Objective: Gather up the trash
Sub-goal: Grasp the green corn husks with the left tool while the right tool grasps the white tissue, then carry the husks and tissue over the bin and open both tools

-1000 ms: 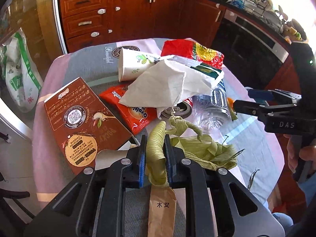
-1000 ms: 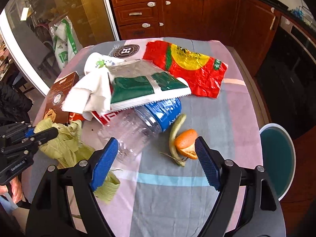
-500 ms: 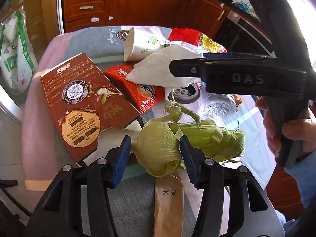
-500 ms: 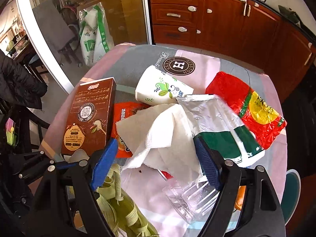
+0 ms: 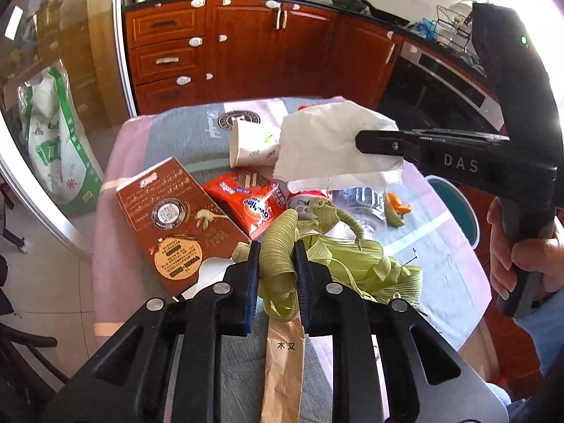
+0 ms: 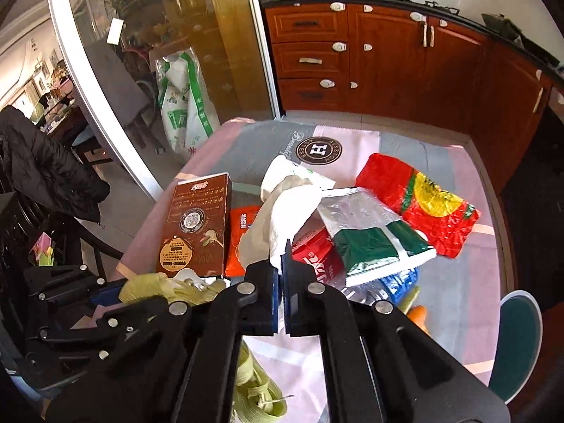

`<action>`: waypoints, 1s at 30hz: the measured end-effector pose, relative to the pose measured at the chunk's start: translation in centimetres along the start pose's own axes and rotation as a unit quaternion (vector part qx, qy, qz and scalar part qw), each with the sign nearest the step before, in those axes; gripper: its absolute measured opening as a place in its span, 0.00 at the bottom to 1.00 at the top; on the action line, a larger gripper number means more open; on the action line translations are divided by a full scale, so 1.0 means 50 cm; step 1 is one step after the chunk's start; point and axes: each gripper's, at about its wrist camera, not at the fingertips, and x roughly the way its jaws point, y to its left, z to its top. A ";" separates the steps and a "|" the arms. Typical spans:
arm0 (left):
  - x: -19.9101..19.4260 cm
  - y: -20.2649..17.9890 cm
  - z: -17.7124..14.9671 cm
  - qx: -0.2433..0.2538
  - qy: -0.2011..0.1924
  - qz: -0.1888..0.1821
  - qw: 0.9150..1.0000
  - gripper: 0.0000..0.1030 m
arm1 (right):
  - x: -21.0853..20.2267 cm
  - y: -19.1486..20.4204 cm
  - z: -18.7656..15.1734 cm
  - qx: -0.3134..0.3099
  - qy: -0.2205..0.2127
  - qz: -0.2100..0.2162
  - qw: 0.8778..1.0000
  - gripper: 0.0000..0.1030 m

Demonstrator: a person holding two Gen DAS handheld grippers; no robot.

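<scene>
Now both grippers hold trash. Left gripper [image 5: 276, 264]: fingers clamped on a fold of the green husks [image 5: 338, 257], which lie on the table [image 5: 169, 134]. Right gripper [image 6: 281, 275]: fingers pinched on the white tissue [image 6: 282, 215], lifted above the pile. Uncollected on the table: box [image 5: 176, 218], cup [image 5: 252, 146], red wrappers [image 6: 419, 204], foil bag [image 6: 370, 232], bottle [image 6: 391, 282], peel [image 5: 396, 208]. No bin is visible; collection looks barely begun.

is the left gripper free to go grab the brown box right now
Probably not yet. The left gripper is shut on the corn husk, so it would have to drop that first. The brown box lies uncovered on the table just to its left, so the path itself looks open.
</scene>
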 end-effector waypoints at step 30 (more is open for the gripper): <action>0.272 -0.723 0.149 0.230 0.034 -0.116 0.966 0.20 | -0.300 -0.623 -0.387 0.254 -0.014 -0.194 0.947 0.02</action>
